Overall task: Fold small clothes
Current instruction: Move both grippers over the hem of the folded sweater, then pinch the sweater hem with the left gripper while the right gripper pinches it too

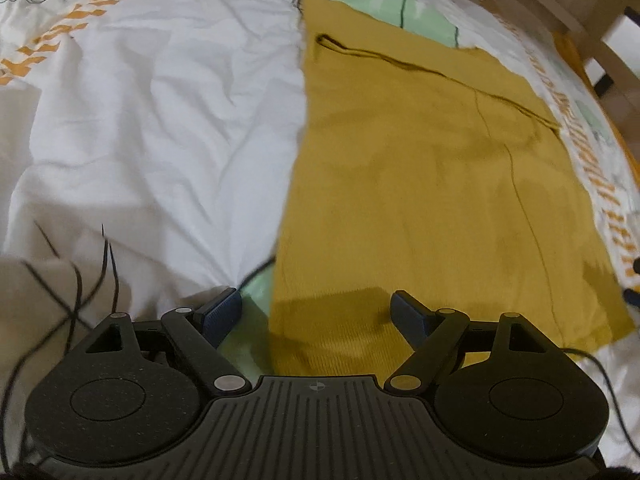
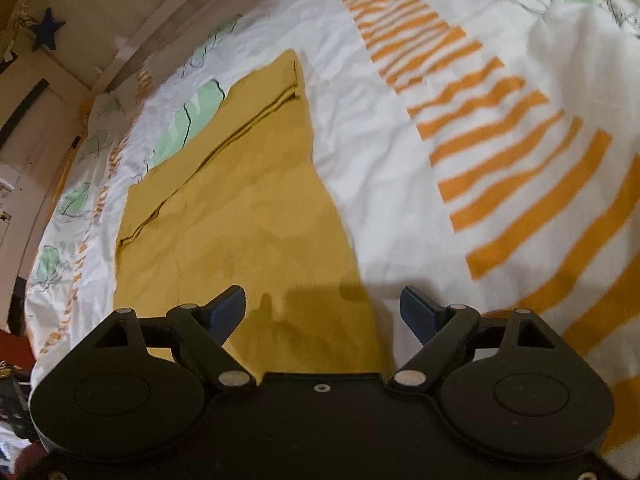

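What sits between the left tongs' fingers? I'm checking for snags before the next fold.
Only the yellow cloth's near left corner and a strip of bedsheet, shown in the left wrist view; the left tongs grip nothing.

A mustard-yellow cloth (image 1: 420, 184) with a dark seam line lies on a white bedsheet (image 1: 160, 120) printed with orange stripes and pale green patches outlined in black. Blue fingers (image 2: 226, 304) on black grippers.
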A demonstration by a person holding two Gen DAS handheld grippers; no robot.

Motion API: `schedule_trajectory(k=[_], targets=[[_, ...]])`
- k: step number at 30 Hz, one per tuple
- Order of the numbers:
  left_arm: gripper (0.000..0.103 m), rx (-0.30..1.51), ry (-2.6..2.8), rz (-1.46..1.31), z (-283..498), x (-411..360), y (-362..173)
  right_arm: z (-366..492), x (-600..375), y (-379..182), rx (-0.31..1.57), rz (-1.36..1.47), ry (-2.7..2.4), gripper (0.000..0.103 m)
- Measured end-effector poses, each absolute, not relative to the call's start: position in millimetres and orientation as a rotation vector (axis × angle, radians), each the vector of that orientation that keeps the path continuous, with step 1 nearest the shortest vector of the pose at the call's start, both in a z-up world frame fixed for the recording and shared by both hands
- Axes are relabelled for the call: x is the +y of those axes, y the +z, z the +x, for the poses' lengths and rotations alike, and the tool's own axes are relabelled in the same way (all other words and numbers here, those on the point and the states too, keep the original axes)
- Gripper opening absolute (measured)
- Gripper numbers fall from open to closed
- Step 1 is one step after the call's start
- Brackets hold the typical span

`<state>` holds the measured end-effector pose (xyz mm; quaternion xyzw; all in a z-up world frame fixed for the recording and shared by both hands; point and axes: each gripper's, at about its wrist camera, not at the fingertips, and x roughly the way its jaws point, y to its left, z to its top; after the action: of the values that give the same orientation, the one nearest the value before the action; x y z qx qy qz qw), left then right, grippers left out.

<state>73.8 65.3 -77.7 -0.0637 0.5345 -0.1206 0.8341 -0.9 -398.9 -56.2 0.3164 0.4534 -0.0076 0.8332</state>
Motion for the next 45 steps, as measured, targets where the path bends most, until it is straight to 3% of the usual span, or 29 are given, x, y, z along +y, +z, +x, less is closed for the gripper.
schedule_trajectory(k=[10,21,28,32,42,45], targets=[[0.083,1.109,-0.276,-0.080,63,60,-83,-2,-386,-59,1.080,0.567,0.037,0.089],[0.102,1.083,-0.322,-0.051,59,52,-89,9,-384,-80,1.113,0.596,0.091,0.103],[0.101,1.074,-0.324,-0.063,58,55,-89,9,-380,-80,1.102,0.581,0.091,0.103],[0.098,1.084,-0.327,-0.066,58,55,-88,10,-379,-80,1.099,0.578,0.092,0.103],[0.076,1.136,-0.335,-0.105,52,68,-80,9,-379,-80,1.095,0.580,0.092,0.103],[0.075,1.147,-0.339,-0.122,53,70,-80,9,-380,-81,1.096,0.579,0.092,0.103]])
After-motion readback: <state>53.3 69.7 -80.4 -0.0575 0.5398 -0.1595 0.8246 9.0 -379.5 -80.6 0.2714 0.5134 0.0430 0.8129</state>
